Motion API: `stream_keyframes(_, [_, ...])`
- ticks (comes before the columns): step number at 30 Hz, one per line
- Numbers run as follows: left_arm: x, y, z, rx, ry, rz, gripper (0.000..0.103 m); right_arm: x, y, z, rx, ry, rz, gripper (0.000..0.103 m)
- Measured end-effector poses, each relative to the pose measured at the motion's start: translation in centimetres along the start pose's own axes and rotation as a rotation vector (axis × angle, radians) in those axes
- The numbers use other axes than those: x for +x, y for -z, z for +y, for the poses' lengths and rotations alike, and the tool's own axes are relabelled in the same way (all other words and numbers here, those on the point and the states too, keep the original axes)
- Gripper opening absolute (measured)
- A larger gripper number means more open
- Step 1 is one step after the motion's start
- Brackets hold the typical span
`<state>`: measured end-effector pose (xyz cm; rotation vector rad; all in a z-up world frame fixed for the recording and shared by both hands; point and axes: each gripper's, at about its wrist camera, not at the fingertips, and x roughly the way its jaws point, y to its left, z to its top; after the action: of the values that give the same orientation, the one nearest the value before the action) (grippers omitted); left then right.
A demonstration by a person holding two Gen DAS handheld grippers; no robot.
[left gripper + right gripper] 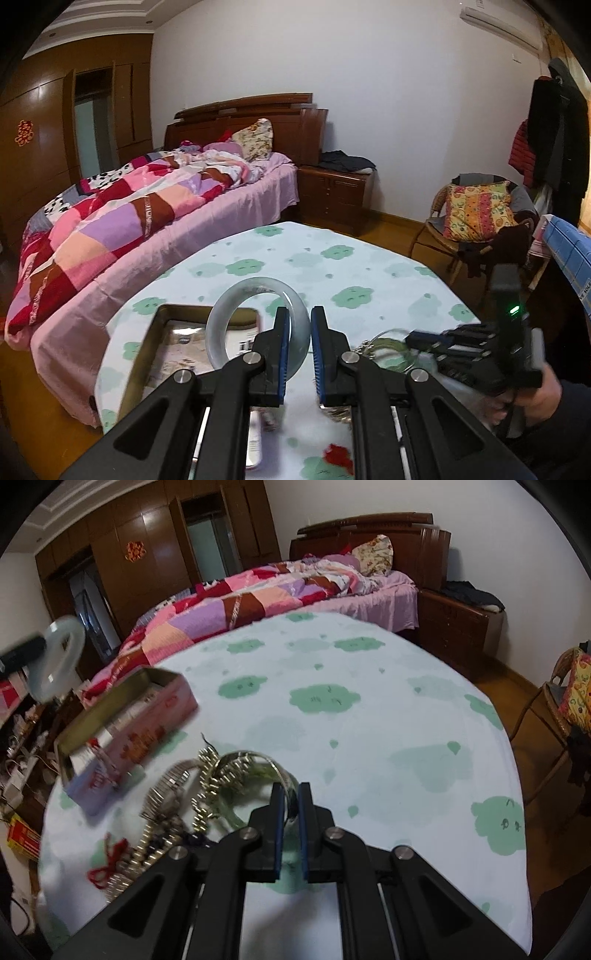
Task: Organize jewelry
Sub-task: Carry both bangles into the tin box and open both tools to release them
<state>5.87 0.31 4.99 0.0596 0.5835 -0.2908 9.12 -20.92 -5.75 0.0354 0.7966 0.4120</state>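
Note:
My left gripper (297, 314) is shut on a pale grey-green jade bangle (221, 321), which stands upright above an open tin box (162, 332). In the right wrist view the same bangle (55, 661) hangs blurred at the far left, above the pink-sided tin (147, 720). My right gripper (290, 794) is shut on a thin silver bangle (258, 755) at the edge of a heap of metal watch bands and bracelets (207, 782). The left wrist view shows the right gripper (413, 338) low over that heap (388, 347), with a hand (546, 398) behind it.
The table wears a white cloth with green blobs (369, 701). A red thread knot (107, 864) lies near the heap. A bed with a patchwork quilt (129, 214) stands behind the table. A wicker chair with a cushion (476, 210) is at the right.

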Motion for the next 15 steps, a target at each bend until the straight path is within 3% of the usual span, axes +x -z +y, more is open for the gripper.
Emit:
stream_keyframes(6, [-0.6, 0.6, 2.4, -0.017, -0.05, 0.005, 0.011, -2.2, -1.8, 0.8, -0.004, -0.022, -0.057, 0.008])
stream_keyframes(15, [-0.5, 1.6, 5.2, -0.042, -0.093, 0.025, 0.011, -2.5, -5.4, 4.1, -0.096, -0.073, -0.072, 0.008])
